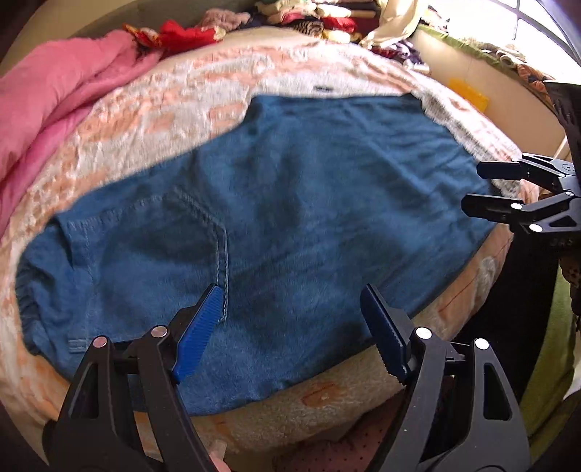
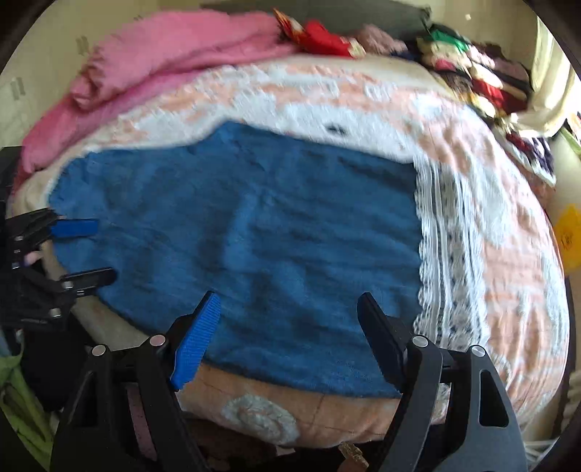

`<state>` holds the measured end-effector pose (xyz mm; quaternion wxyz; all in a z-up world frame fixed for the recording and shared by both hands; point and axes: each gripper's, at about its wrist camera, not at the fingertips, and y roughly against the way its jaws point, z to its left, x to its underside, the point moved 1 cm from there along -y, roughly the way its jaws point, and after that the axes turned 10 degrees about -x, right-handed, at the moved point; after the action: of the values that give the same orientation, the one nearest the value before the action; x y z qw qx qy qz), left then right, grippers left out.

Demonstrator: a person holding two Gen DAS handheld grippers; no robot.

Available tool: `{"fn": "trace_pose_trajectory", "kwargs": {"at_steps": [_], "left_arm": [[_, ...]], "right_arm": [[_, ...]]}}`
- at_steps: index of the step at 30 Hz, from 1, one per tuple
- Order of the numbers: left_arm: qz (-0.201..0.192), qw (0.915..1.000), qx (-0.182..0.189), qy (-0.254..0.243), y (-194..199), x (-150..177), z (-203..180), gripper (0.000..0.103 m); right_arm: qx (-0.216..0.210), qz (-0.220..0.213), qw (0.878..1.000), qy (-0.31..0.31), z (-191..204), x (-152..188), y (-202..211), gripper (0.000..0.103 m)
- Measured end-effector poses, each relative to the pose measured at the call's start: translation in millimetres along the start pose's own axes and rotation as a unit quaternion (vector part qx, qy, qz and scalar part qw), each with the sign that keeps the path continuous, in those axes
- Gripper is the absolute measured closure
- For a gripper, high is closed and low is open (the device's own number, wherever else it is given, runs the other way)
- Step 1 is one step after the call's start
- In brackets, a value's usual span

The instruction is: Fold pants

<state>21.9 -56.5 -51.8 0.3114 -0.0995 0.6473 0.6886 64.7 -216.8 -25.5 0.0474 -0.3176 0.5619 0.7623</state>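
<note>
Blue denim pants (image 1: 290, 203) lie flat on a peach and white bedspread (image 1: 174, 98), waistband and back pocket at the left, folded into a broad band. They also show in the right wrist view (image 2: 254, 232). My left gripper (image 1: 290, 301) is open and empty, hovering above the near edge by the pocket; it appears at the left of the right wrist view (image 2: 94, 250). My right gripper (image 2: 288, 308) is open and empty above the near edge of the leg end; it appears at the right of the left wrist view (image 1: 472, 188).
A pink blanket (image 2: 163, 54) lies bunched at the far left of the bed. A pile of mixed clothes (image 2: 472, 72) sits at the far right corner. The bed's front edge (image 2: 276, 406) is just below both grippers. A bright window (image 1: 526, 32) is at the right.
</note>
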Motion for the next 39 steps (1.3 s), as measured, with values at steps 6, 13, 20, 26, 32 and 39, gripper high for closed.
{"fn": "trace_pose_trajectory", "kwargs": {"at_steps": [6,13,20,26,32,39], "left_arm": [[0.001,1.0,0.003,-0.006,-5,2,-1,0.027],[-0.002,1.0,0.006,-0.001,0,1,-1,0.026],[-0.016,0.9999,0.002,0.005,12,-4,2,0.022],[-0.023,0.9997,-0.004,0.009,21,-6,3,0.019],[-0.032,0.9994,-0.004,0.01,30,-11,2,0.011],[-0.045,0.9989,-0.007,0.007,41,-20,-3,0.01]], "right_arm": [[-0.011,0.014,0.998,-0.054,-20,8,-11,0.026],[-0.008,0.005,0.998,-0.07,-25,15,-6,0.026],[-0.015,-0.01,0.996,-0.085,-26,18,7,0.026],[-0.012,-0.033,0.994,-0.099,-31,20,25,0.013],[-0.002,-0.053,0.993,-0.105,-36,20,40,0.013],[0.003,-0.082,0.99,-0.115,-42,20,62,0.013]]}}
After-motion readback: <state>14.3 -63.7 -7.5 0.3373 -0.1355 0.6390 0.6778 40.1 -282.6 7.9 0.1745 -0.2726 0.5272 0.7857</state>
